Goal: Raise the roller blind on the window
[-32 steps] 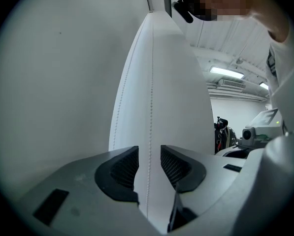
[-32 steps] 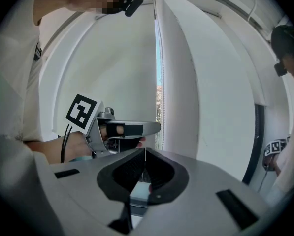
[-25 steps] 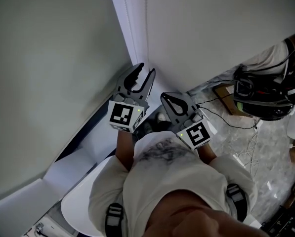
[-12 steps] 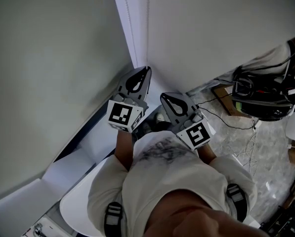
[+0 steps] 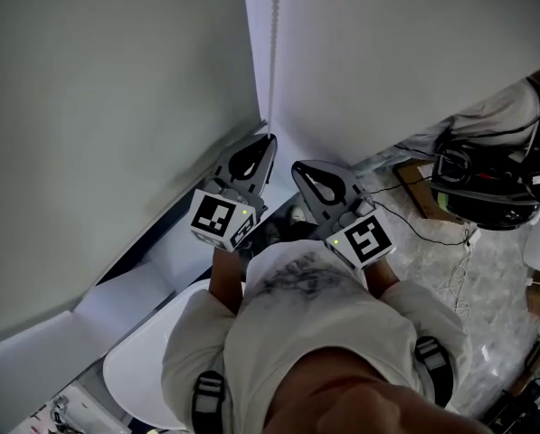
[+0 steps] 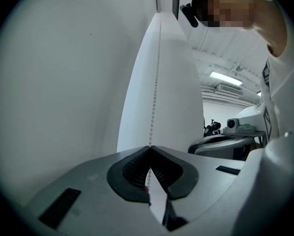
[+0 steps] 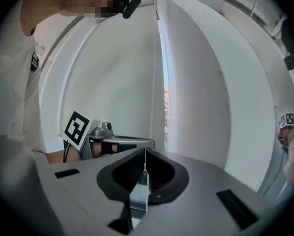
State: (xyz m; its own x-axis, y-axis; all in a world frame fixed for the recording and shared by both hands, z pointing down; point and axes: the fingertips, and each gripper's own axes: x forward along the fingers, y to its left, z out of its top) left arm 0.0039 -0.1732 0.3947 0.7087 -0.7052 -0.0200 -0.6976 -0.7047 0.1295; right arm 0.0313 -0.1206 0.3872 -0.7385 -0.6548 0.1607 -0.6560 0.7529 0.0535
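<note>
The roller blind (image 5: 405,52) hung down over the window, filling the upper right of the head view, with a grey wall (image 5: 116,107) to its left. The bead chain (image 5: 274,25) ran down along the blind's left edge to the two claws, which were held side by side just below it.

The left claw (image 5: 268,141) had just closed. In the left gripper view its jaws were pressed together on the bead chain (image 6: 155,82), which came straight down into the left claw (image 6: 150,146) and showed again in the hollow behind the tips.

The right claw (image 5: 298,166) sat just beside it, near but not touching. In the right gripper view the right claw (image 7: 145,150) was also shut, pinching a thin beaded strand that ran through its hollow. Another stretch of the bead chain (image 7: 152,97) hung behind it, near a bright slit of daylight.

A dark helmet-shaped thing (image 5: 482,183) with cables lay on the pale floor (image 5: 441,260) at the right.
</note>
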